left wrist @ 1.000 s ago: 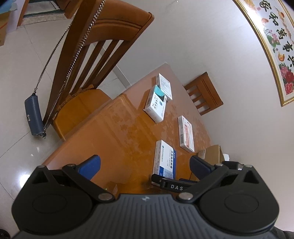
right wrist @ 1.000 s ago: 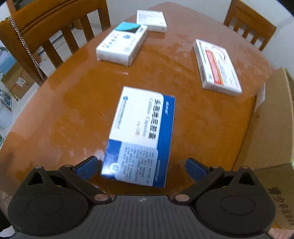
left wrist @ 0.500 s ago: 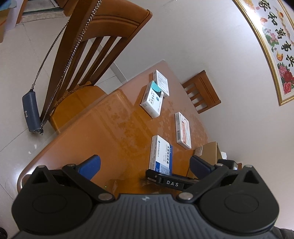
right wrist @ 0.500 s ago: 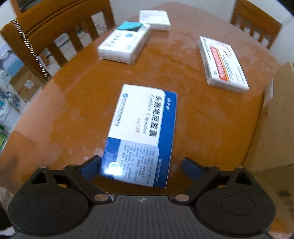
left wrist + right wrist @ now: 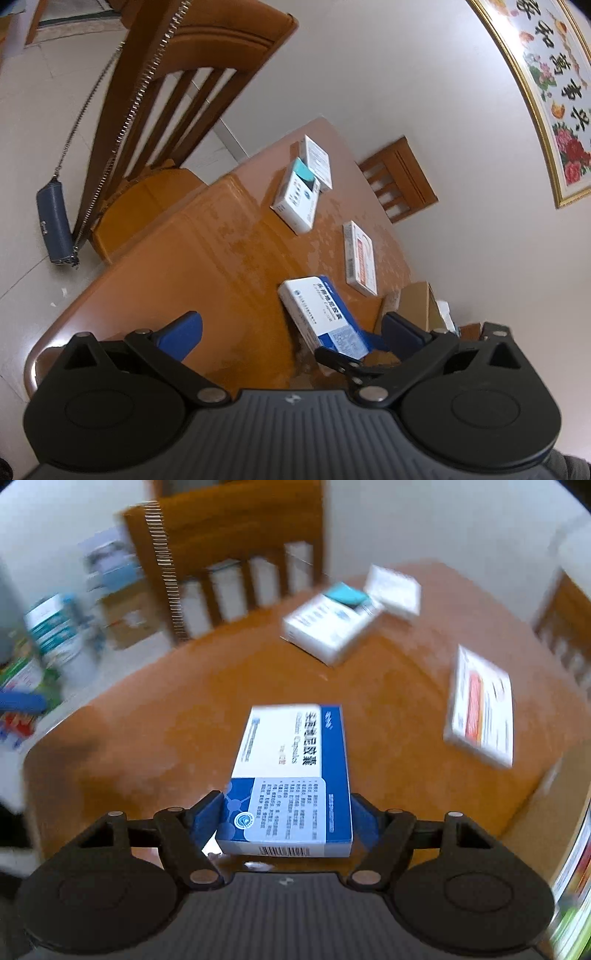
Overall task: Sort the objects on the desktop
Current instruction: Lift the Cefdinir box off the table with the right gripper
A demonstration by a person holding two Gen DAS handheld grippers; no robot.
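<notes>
The right tool [image 5: 286, 812] has just closed its blue pads on the near end of the flat blue-and-white cardboard medicine box [image 5: 291, 771], tilting it off the glossy orange-brown wooden table [image 5: 155, 738], presumably for sorting, while the left tool [image 5: 291, 332] waits wide and empty.

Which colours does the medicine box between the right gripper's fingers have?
White and blue: the medicine box has a white top face with a blue edge band and blue lower panel. The right wrist view shows it best.
</notes>
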